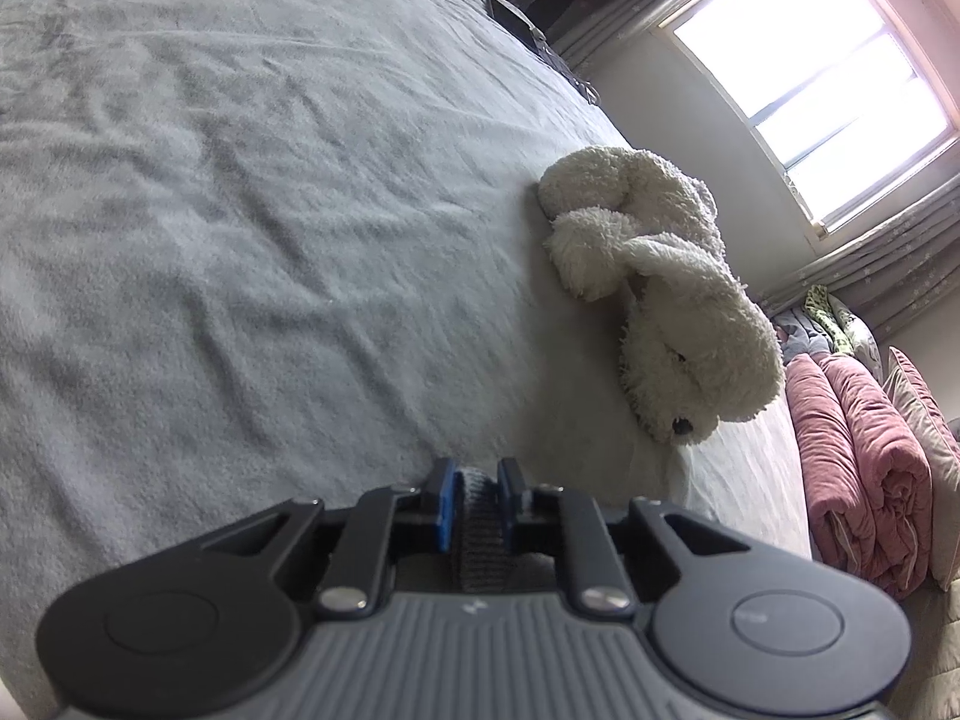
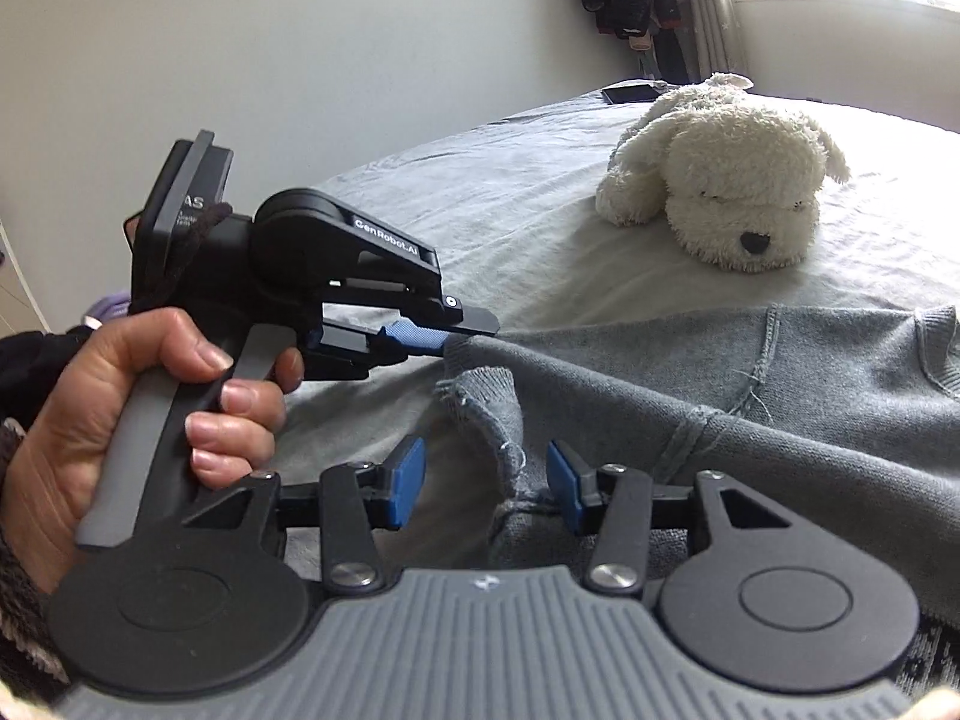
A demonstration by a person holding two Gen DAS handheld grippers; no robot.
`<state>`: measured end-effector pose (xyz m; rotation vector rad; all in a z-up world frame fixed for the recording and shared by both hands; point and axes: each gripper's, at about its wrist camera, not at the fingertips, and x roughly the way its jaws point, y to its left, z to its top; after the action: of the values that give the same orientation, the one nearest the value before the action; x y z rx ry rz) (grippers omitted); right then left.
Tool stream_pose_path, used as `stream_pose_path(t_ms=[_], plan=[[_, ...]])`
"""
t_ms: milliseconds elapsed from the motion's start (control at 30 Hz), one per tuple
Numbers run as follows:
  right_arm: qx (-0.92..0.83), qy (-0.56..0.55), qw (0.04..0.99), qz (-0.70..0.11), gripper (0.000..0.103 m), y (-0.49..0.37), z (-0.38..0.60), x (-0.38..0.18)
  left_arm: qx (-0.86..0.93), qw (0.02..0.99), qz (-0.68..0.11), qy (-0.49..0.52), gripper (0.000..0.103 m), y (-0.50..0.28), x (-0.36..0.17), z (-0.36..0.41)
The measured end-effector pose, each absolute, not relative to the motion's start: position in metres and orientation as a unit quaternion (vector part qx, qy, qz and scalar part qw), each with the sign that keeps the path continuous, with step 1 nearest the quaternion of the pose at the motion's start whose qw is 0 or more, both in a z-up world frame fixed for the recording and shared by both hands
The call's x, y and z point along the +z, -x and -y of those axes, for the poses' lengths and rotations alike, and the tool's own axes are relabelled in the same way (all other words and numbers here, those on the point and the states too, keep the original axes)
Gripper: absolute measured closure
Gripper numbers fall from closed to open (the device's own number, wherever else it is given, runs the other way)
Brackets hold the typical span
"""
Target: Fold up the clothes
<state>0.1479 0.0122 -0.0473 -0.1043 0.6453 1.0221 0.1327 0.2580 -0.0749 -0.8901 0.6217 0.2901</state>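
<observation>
The bed (image 1: 252, 228) was covered with a pale grey, fleecy sheet, creased all over in shallow wrinkles. A white plush dog (image 1: 666, 294) lay on the sheet toward the far right side, its black nose down. Beyond it a bright window (image 1: 822, 72) was set in a light wall, with grey curtains (image 1: 888, 252) hanging on both sides. Rolled pink quilts (image 1: 852, 462) were stacked at the right edge of the bed, with other bedding behind them. A dark flat thing lay on the far corner of the bed; what it was could not be told. Dark clothes hung by the far wall near the window.

A grey knitted sweater (image 2: 750, 396) lay spread over the near right part of the bed, its ribbed hem bunched at the near edge.

The left gripper (image 1: 474, 480) had its blue pads drawn close together, pinching a strip of the grey knit between them. In the right wrist view a hand (image 2: 138, 414) gripped its handle, and its tips met the sweater's left edge.

The right gripper (image 2: 486, 480) stood wide apart, with a frayed fold of the hem between the pads but not clamped.
</observation>
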Motion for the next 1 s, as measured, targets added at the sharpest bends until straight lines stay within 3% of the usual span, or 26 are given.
stream_pose_path(t_ms=[33,67,133,200,400,633,1000], plan=[[0.473,0.06,0.825,-0.302,0.057,-0.146,-0.015,-0.049,0.142,0.849,-0.295,0.415,0.097,-0.134,-0.075,-0.257],[0.472,0.06,0.825,-0.305,0.072,-0.146,-0.015,-0.049,0.144,0.852,-0.292,0.41,0.099,-0.134,-0.076,-0.256],[0.474,0.051,0.822,-0.311,0.092,-0.147,-0.016,-0.05,0.141,0.864,-0.285,0.389,0.1,-0.137,-0.073,-0.253],[0.484,0.02,0.813,-0.323,0.096,-0.15,-0.018,-0.05,0.14,0.876,-0.274,0.373,0.101,-0.141,-0.07,-0.252],[0.502,-0.045,0.788,-0.353,0.095,-0.158,-0.035,-0.05,0.134,0.907,-0.211,0.34,0.101,-0.129,-0.042,-0.26],[0.525,-0.048,0.764,-0.373,0.093,-0.155,-0.08,-0.051,0.16,0.92,-0.18,0.309,0.101,-0.124,-0.031,-0.275],[0.515,-0.096,0.74,-0.423,0.089,-0.171,-0.089,-0.062,0.206,0.906,-0.253,0.27,0.099,-0.14,-0.044,-0.278]])
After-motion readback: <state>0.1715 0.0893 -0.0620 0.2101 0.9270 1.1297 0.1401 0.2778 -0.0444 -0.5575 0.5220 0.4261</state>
